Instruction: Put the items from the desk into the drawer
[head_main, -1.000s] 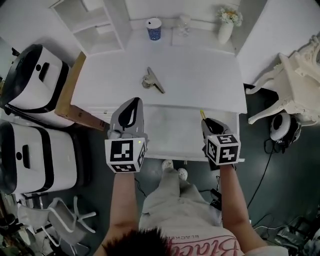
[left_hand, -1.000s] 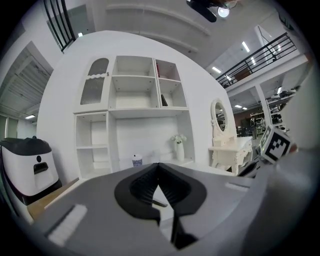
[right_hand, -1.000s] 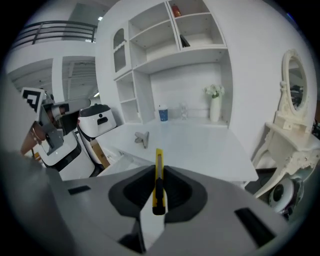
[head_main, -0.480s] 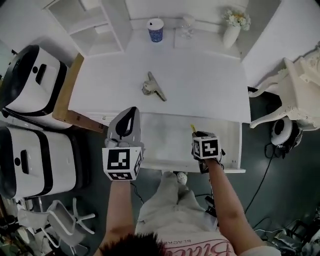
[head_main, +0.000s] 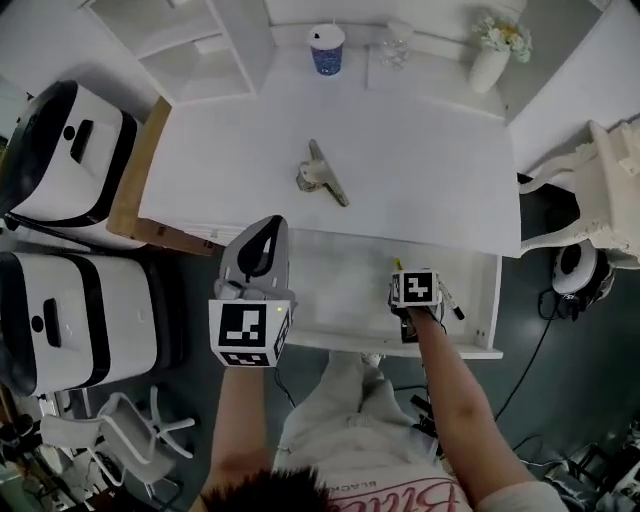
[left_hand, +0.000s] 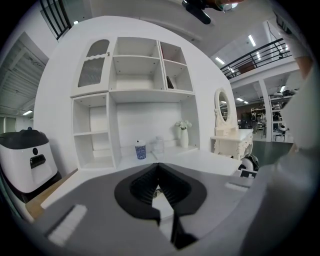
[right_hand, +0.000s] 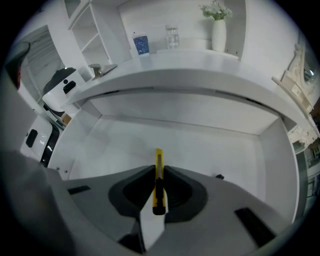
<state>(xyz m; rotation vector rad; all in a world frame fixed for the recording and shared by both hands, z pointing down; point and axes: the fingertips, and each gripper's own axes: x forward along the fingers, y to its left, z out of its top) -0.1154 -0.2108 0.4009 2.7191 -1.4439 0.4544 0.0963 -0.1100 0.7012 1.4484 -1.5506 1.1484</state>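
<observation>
The white desk's drawer (head_main: 480, 300) stands pulled out toward me. My right gripper (head_main: 401, 273) points steeply down into it, shut on a yellow utility knife (right_hand: 158, 176) whose tip (head_main: 397, 263) sticks out past the jaws above the drawer floor (right_hand: 190, 145). A metal clip (head_main: 325, 175) lies on the desk top (head_main: 420, 150). My left gripper (head_main: 266, 224) hovers at the drawer's left front corner, shut with nothing between its jaws (left_hand: 158, 166). A small dark pen-like item (head_main: 451, 301) lies in the drawer to the right of the right gripper.
At the back of the desk stand a blue cup (head_main: 327, 49), a glass (head_main: 395, 50) and a vase of flowers (head_main: 493, 58). Two white appliances (head_main: 65, 150) sit to the left, a white chair (head_main: 600, 190) to the right. My legs are below the drawer front.
My right gripper has sunk down into the drawer with the knife, tilting steeper. The left gripper has dropped slightly and stays shut.
</observation>
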